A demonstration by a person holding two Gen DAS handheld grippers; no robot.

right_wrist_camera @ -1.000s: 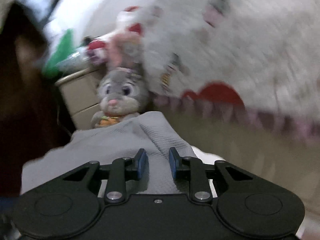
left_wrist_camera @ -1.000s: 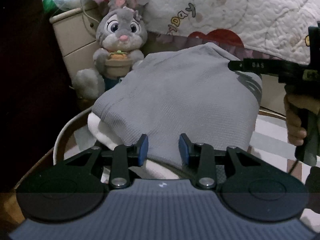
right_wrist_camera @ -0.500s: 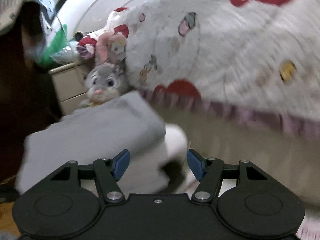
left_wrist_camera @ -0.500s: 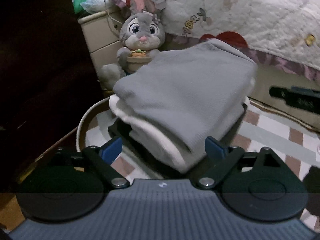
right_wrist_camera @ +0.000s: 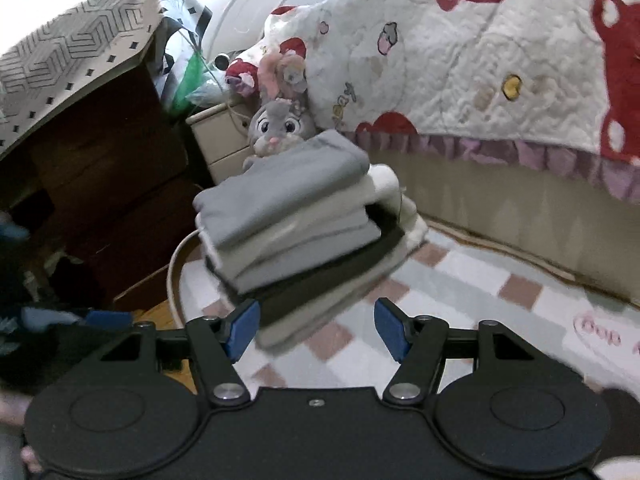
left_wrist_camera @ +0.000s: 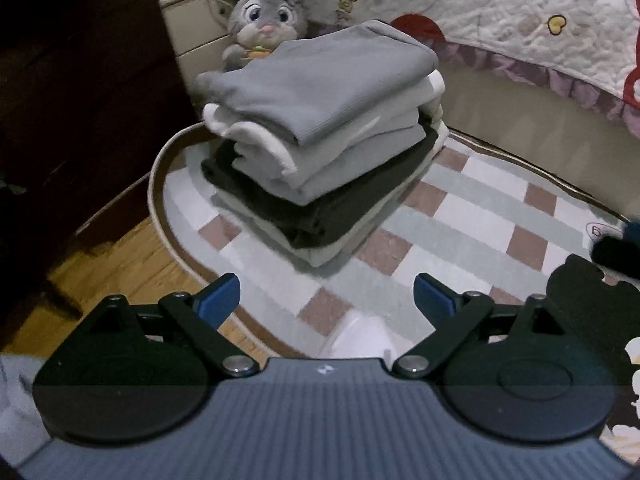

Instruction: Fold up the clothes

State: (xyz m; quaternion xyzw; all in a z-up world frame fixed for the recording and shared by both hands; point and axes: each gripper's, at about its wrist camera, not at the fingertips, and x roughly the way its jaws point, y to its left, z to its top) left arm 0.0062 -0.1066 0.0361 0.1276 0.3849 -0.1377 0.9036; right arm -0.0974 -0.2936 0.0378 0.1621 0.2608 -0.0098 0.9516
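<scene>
Patterned paper [right_wrist_camera: 72, 52] tops the dark cabinet [right_wrist_camera: 100, 184] only in the right-wrist view.

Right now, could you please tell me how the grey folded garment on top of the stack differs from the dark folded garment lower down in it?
The grey folded garment is mid grey; the dark folded garment is near black. The grey garment lies uncovered on top of the stack; the dark garment is pressed between lighter layers, only its edges showing. The grey garment looks thick and rounded; the dark garment looks flatter. Both are folded and lie in one stack on the checked rug.
</scene>
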